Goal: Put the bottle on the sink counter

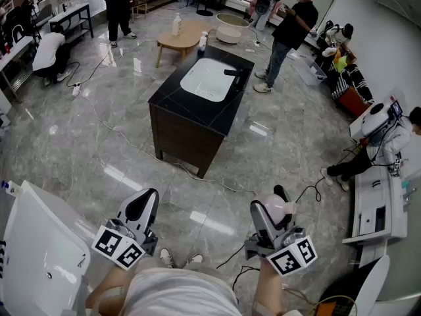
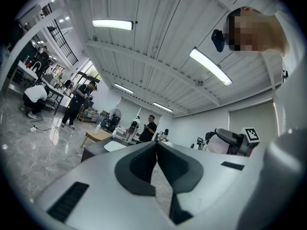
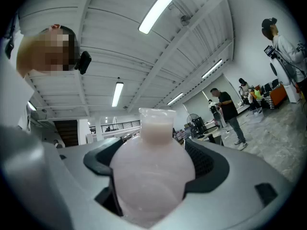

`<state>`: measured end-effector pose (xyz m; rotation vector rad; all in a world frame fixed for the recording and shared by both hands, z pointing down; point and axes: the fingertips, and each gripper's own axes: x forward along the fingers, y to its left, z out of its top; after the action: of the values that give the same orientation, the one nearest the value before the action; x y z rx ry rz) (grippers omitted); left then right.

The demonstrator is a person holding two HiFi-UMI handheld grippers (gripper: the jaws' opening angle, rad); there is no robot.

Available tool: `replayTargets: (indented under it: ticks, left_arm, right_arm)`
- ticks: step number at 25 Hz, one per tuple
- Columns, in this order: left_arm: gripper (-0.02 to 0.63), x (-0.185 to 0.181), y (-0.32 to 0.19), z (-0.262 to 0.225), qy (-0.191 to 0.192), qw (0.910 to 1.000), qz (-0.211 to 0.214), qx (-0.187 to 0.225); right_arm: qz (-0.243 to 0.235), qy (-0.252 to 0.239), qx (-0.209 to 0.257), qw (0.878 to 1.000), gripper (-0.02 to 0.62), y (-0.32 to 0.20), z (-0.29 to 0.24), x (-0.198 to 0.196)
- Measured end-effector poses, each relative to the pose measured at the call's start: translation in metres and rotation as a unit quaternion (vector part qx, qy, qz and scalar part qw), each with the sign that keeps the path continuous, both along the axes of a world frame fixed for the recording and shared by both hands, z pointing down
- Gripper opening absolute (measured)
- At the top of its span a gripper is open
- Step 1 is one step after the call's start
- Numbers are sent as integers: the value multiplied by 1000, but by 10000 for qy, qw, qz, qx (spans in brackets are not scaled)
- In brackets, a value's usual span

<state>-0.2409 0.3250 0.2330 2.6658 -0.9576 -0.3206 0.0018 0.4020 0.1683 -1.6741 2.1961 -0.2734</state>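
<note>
Translucent whitish plastic bottle (image 3: 151,176), judged light, smooth-walled, slippery and slightly squeezable, is clamped round its broad body, the soundest hold, by the wide-spread right tool (image 1: 275,209), well apart from the black-topped sink table (image 1: 197,114); the left tool (image 2: 157,150) is closed, empty.

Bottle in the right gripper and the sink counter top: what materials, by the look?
Bottle: likely translucent plastic, milky and matte; light shows through its neck. Counter top: black with a slight sheen, perhaps polished stone or laminate; cannot tell which.
</note>
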Motion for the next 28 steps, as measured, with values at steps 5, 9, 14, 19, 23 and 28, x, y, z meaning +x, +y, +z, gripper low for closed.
replayTargets:
  ticks: [5, 9, 14, 19, 23, 28]
  left_arm:
    - [15, 5, 3, -1, 21, 10000, -54, 9]
    - [15, 5, 6, 1, 19, 9999, -143, 8]
    - [15, 6, 9, 4, -14, 9997, -243, -35]
    - [15, 15, 13, 2, 2, 9995, -311, -1]
    - [15, 25, 17, 1, 55, 9992, -397, 8]
    - [15, 35, 17, 3, 307, 9981, -505, -156]
  right_arm:
    - [-43, 22, 7, 10000, 419, -2, -2, 1]
    - [-96, 36, 2, 9999, 420, -2, -1, 2]
    - [-150, 17, -85, 9999, 420, -2, 5, 5]
    - [-240, -18, -66, 9997, 420, -2, 3, 12]
    - [-398, -64, 17, 9992, 420, -3, -1, 20]
    - [-601, -101, 79, 9981, 419, -4, -5, 30]
